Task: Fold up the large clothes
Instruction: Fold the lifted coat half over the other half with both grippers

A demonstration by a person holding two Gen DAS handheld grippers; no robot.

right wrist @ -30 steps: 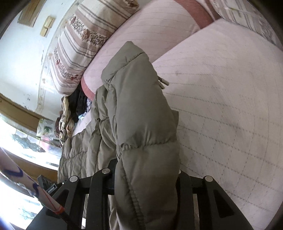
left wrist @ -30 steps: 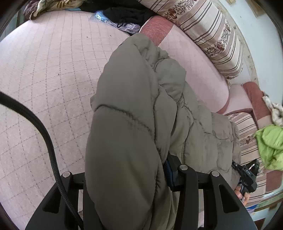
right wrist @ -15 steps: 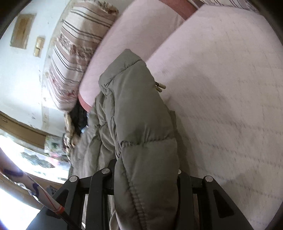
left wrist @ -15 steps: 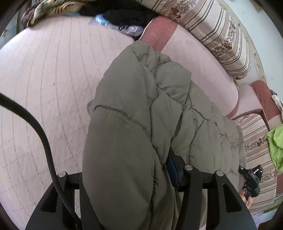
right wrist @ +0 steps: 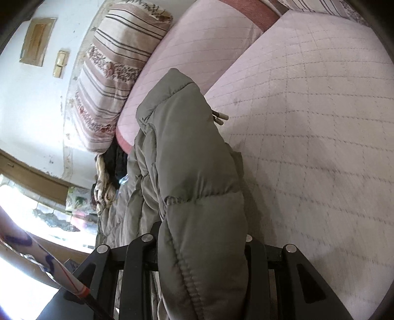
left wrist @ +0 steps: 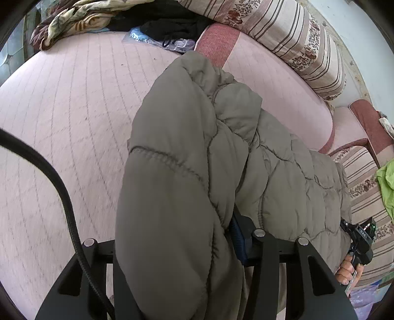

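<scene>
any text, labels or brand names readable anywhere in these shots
No text can be read for certain.
Right gripper: small white characters on its body, too small to read.
Puffer jacket: no label or brand showing.
Striped cushion: a floral pattern only, no words.

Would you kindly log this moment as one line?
left tongs: shut on puffer jacket | right tongs: shut on puffer jacket | jacket: lifted over pink quilted bed

Pink quilted mattress, striped floral cushion, black garment, lime-green cloth, patterned blanket
</scene>
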